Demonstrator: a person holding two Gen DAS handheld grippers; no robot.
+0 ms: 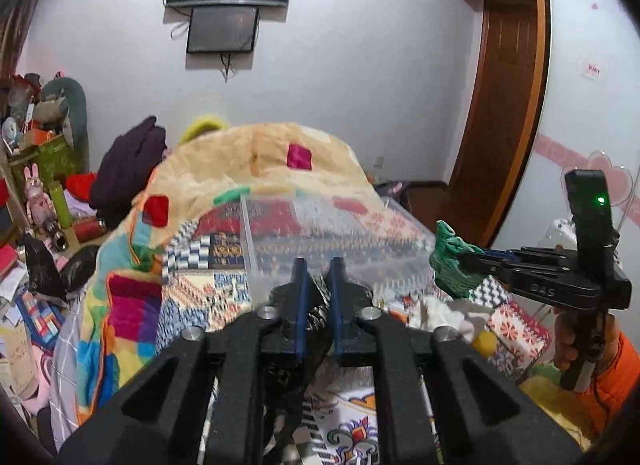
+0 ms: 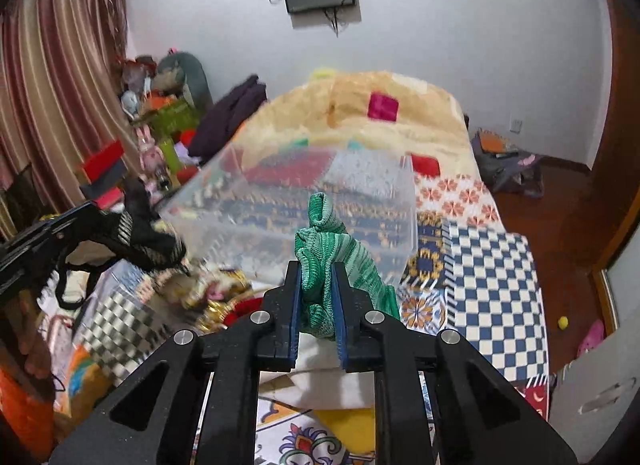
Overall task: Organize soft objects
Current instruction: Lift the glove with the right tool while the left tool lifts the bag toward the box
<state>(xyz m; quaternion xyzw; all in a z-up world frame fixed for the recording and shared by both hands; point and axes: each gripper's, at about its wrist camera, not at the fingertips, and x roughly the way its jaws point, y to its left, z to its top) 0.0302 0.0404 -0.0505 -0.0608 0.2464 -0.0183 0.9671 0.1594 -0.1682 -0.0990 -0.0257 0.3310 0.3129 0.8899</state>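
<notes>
My left gripper [image 1: 318, 269] is shut on a black patterned garment [image 1: 316, 317] that hangs below its jaws; it also shows in the right wrist view [image 2: 148, 239]. My right gripper [image 2: 316, 271] is shut on a green knitted glove [image 2: 332, 249], held above the bed; in the left wrist view the glove [image 1: 450, 261] shows at the right. A clear plastic bin [image 2: 304, 201] stands on the bed just beyond both grippers; it also shows in the left wrist view [image 1: 328, 237].
A folded beige blanket [image 1: 256, 161] is heaped behind the bin on the patterned bedspread [image 2: 492, 293]. Loose white and yellow soft items [image 1: 444, 315] lie on the bed near me. Cluttered shelves and toys [image 1: 44, 169] stand at the left, a wooden door [image 1: 504, 105] at the right.
</notes>
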